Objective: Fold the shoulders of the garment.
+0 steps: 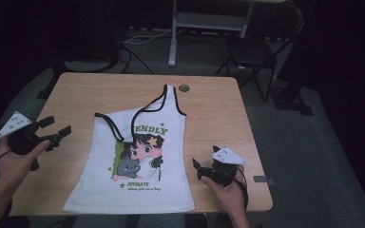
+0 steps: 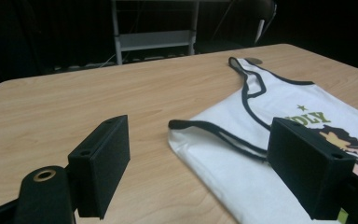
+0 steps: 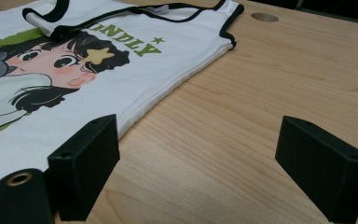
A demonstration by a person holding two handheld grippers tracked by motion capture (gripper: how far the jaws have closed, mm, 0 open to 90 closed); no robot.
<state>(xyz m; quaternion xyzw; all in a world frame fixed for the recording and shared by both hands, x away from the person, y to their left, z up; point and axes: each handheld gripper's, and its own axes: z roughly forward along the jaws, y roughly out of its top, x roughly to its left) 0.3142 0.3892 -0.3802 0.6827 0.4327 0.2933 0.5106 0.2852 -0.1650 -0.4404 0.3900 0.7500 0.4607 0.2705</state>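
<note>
A white tank top [image 1: 171,187] with black trim and a cartoon print lies flat in the middle of the wooden table [image 1: 90,90]. One shoulder strap [image 1: 119,128] is folded down over the print; the other strap [image 1: 171,95] points to the far edge. My left gripper [image 1: 57,126] hovers open to the left of the top, its jaws empty. In the left gripper view the tank top [image 2: 242,172] lies under the right-hand jaw. My right gripper [image 1: 198,170] rests open just off the top's right hem. In the right gripper view the tank top [image 3: 121,84] lies to the left.
A round cable hole [image 1: 184,88] sits near the table's far edge. Beyond the table stand a black folding chair [image 1: 252,47] and a white desk frame [image 1: 209,21]. Bare wood stretches on both sides of the top.
</note>
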